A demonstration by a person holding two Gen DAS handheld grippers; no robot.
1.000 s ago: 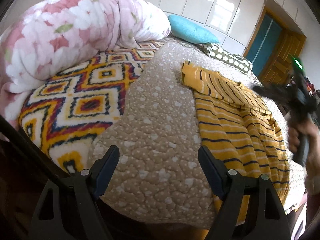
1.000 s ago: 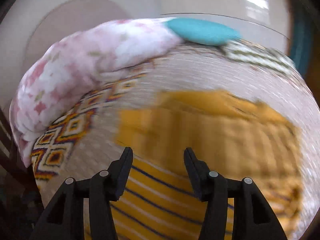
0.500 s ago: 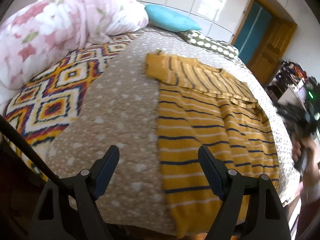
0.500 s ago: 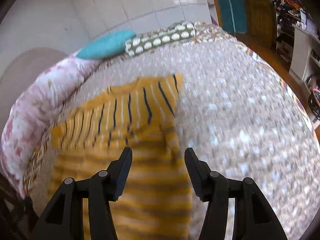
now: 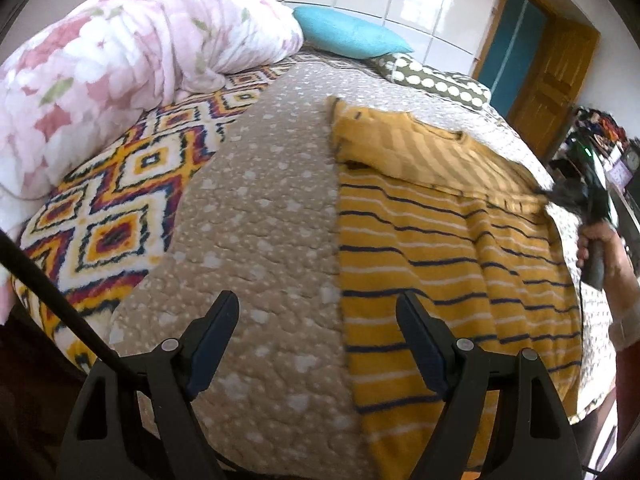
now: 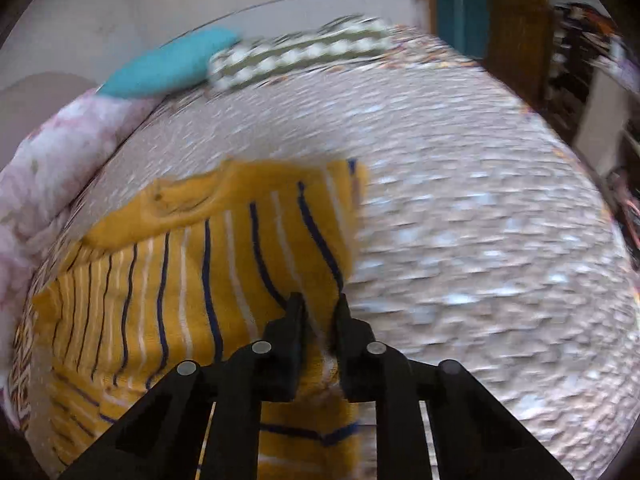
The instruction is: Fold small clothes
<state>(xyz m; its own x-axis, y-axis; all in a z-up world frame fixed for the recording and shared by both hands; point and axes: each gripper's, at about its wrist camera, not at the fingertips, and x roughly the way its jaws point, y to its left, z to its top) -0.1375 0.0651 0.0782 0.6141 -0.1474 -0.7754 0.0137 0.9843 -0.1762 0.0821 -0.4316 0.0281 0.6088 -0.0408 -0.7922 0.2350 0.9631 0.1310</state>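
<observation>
Bed (image 5: 260, 208) bears one striped shirt (image 5: 440, 248); right tool (image 6: 319, 308) pinches its edge, left tool (image 5: 316, 320) gapes empty.

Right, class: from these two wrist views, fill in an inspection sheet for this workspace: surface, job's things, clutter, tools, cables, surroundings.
Surface: bed under a beige quilt, patterned blanket at its left.
Job's things: yellow striped top lying flat, sleeve folded across.
Clutter: pink floral duvet, teal pillow, dotted pillow.
Tools: left tool open above the quilt, holding nothing; right tool nearly closed at the top's edge, grip unclear through blur.
Cables: dark strap at left, nature unclear.
Surroundings: wooden door, cluttered shelves.
</observation>
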